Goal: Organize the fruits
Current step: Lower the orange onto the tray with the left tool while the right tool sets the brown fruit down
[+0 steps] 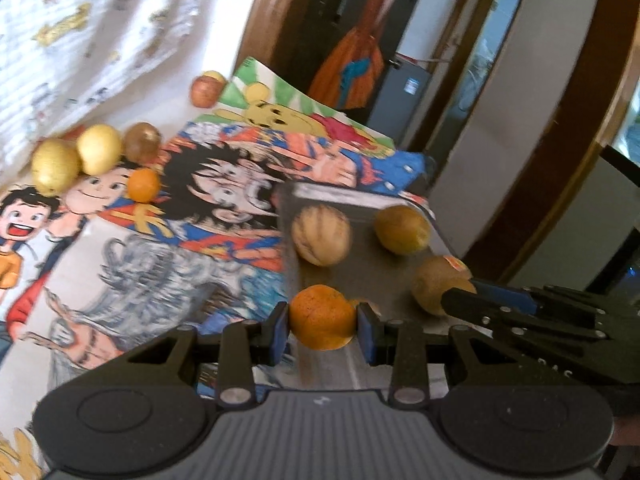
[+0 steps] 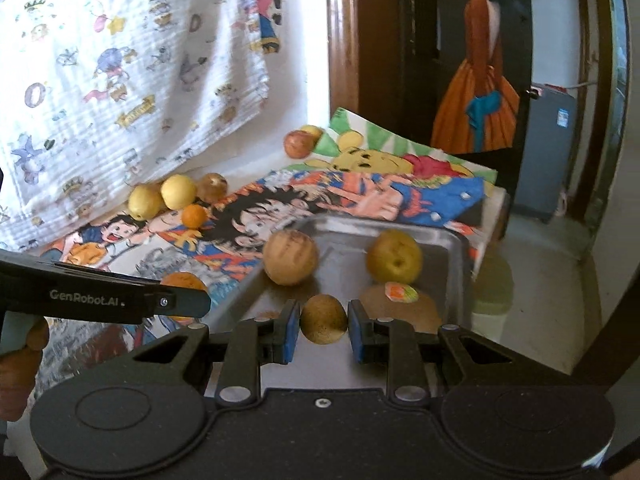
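While both my tools are loaded over the metal tray [image 2: 452, 236], I reckon the trick is lowering each fruit until it sits before I let go, so nothing rolls. My left tool [image 1: 322, 322] grips an orange [image 1: 320, 316] at the tray's near edge, held level and pointing forward. My right tool [image 2: 323, 326] pinches a small brownish fruit [image 2: 323, 318] above the tray's near end, close by a stickered kiwi [image 2: 404, 304]. Further back on the table [image 2: 260, 168], yellow pears [image 2: 178, 190] and a small orange [image 2: 194, 216] wait near the wall.
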A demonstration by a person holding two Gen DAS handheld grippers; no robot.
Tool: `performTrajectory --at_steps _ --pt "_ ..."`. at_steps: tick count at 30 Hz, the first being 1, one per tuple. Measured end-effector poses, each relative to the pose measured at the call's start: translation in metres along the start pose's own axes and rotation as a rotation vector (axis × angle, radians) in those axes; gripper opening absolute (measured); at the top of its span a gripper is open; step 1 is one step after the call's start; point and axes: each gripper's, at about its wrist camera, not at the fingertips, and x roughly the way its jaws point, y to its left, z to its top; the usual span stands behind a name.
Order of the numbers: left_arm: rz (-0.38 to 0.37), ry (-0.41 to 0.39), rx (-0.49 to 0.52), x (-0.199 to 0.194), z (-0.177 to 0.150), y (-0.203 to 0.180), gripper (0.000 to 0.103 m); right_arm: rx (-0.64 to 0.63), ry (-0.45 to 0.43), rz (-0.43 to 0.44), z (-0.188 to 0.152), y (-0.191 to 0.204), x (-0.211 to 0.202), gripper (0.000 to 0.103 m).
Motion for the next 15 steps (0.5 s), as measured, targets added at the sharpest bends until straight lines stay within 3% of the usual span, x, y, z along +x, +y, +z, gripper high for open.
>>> performTrajectory --at_steps 6,15 --pt "-0.046 0.052 0.029 0.010 -0.012 -0.016 0.039 0.024 0.040 -0.020 -0.017 -0.009 0.000 0.028" --pt "-0.041 0.087 0.035 0.024 -0.016 -0.020 0.039 0.056 0.061 -0.037 -0.025 -0.018 0.009 0.028"
